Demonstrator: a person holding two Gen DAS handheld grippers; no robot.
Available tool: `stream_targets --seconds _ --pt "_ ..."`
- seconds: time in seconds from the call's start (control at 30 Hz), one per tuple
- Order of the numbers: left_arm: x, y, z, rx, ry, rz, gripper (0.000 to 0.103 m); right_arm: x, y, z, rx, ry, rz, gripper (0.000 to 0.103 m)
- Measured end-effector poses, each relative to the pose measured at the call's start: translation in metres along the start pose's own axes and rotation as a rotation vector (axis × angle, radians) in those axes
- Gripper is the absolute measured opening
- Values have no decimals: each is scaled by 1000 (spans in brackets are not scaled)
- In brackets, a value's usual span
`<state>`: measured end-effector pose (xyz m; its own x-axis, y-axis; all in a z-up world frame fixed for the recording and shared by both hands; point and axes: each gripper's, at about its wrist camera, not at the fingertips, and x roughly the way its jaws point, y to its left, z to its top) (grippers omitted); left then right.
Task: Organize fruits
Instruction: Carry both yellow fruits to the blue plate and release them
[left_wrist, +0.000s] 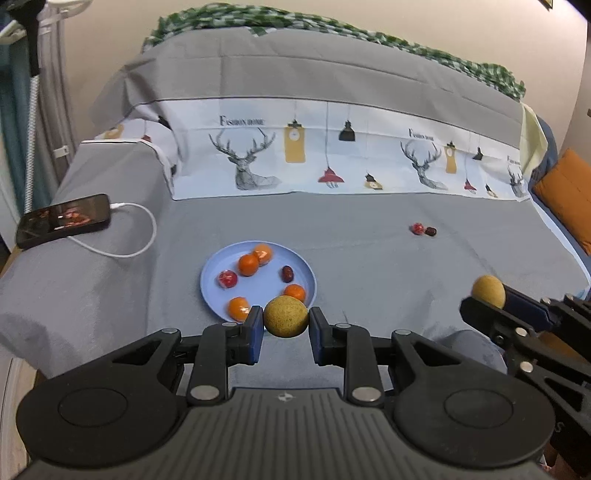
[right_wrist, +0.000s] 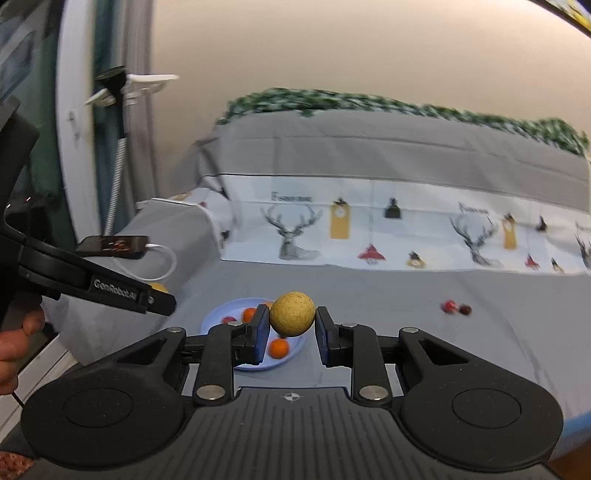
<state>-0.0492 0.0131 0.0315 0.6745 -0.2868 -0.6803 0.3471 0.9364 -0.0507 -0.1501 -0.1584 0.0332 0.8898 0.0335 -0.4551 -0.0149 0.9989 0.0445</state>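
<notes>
Two yellow-brown fruits up off the cloth, one (left_wrist: 285, 316) pinched in the left gripper (left_wrist: 286, 319) at centre frame, the other (right_wrist: 292, 314) pinched in the right gripper (right_wrist: 291, 325). Below and behind, blue plate (left_wrist: 258, 251), already crowded with oranges. Best lowered one at a time onto bare plate, released low, avoiding a roll-off. Two small red fruits (left_wrist: 423, 229) loose at right.

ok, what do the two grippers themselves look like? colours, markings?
Both alike: matte black plastic linkages with silver pivot pins, round side discs, ribbed grey deck bearing a crosshair mark. Left gripper and right gripper have blue-padded fingers. White "GenRobot.AI" lettering on the left one's side.
</notes>
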Motion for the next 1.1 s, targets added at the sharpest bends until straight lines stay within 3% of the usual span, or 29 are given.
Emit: stream_targets --seconds 0.2,0.6,1.1 --pt "-9 9 -2 -33 -16 17 28 0 22 0 -79 -12 46 28" --pt "-2 15 -2 -44 -1 25 28 14 25 -3 -70 39 69 28" --pt "43 28 9 -33 56 28 28 60 28 -8 -66 156 73 28"
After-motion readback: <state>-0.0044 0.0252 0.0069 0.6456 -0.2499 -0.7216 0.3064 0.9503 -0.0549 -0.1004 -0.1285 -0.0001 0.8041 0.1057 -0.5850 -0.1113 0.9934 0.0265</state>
